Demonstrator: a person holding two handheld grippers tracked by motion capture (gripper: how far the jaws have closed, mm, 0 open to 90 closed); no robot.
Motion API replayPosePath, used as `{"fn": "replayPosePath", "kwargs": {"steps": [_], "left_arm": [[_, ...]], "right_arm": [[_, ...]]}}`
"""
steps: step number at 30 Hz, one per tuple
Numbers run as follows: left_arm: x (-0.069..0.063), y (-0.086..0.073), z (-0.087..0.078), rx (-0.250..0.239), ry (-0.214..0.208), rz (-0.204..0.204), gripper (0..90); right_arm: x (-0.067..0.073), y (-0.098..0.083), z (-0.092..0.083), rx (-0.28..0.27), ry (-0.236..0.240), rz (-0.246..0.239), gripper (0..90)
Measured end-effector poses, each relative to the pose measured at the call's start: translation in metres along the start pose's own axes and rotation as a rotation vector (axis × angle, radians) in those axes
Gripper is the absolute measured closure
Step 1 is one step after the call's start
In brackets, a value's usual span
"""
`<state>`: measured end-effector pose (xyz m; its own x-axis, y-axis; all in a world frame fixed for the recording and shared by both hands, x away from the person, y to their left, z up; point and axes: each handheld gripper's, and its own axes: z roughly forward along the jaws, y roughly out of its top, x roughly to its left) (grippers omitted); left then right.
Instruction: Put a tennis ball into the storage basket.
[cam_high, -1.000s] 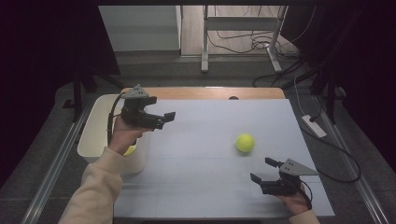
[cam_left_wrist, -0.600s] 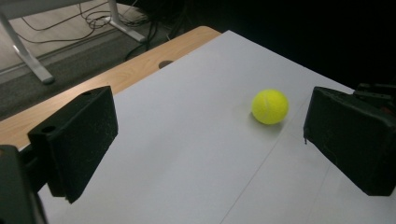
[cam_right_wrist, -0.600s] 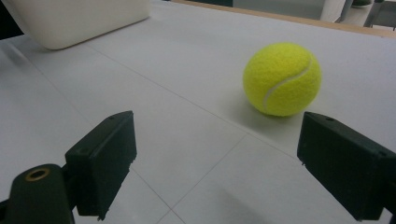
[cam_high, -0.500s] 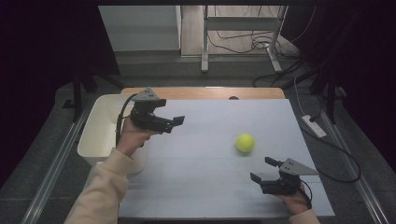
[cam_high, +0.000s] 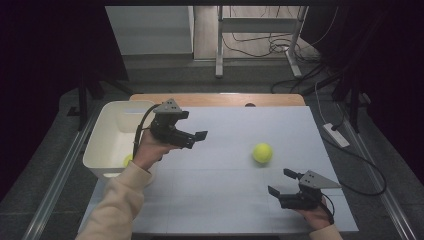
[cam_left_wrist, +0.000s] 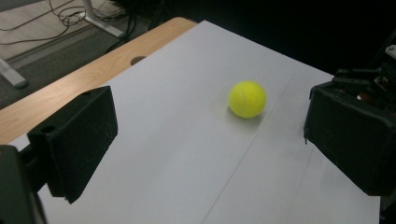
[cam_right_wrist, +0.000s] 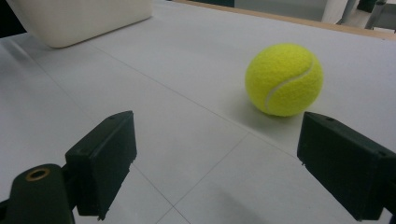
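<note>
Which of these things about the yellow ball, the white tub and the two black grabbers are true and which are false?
1. The fuzzy yellow tennis ball lies on the white table sheet. True.
2. The left gripper holds the tennis ball. False: its jaws stand open and empty, and the ball lies apart from it on the sheet.
3. A second yellow ball lies in the white plastic tub. True: it shows beside the person's left hand.
4. The right gripper is shut. False: its jaws stand wide open with nothing between them.
5. The tub stands on the right side of the table. False: in the high view it is at the left edge.
</note>
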<state>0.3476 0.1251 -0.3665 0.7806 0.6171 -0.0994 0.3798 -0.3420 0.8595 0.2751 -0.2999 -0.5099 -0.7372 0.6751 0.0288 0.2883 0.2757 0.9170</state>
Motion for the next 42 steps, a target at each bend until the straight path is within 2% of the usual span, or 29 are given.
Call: {"fn": "replayPosePath", "kwargs": {"steps": [19, 42], "left_arm": [[-0.008, -0.002, 0.028, 0.059, -0.041, 0.013, 3.8], [-0.015, 0.006, 0.062, 0.097, -0.073, 0.035, 4.2]], "right_arm": [[-0.001, 0.001, 0.003, 0.000, 0.005, -0.006, 12.1], [0.000, 0.000, 0.002, 0.003, 0.001, 0.000, 12.1]]}}
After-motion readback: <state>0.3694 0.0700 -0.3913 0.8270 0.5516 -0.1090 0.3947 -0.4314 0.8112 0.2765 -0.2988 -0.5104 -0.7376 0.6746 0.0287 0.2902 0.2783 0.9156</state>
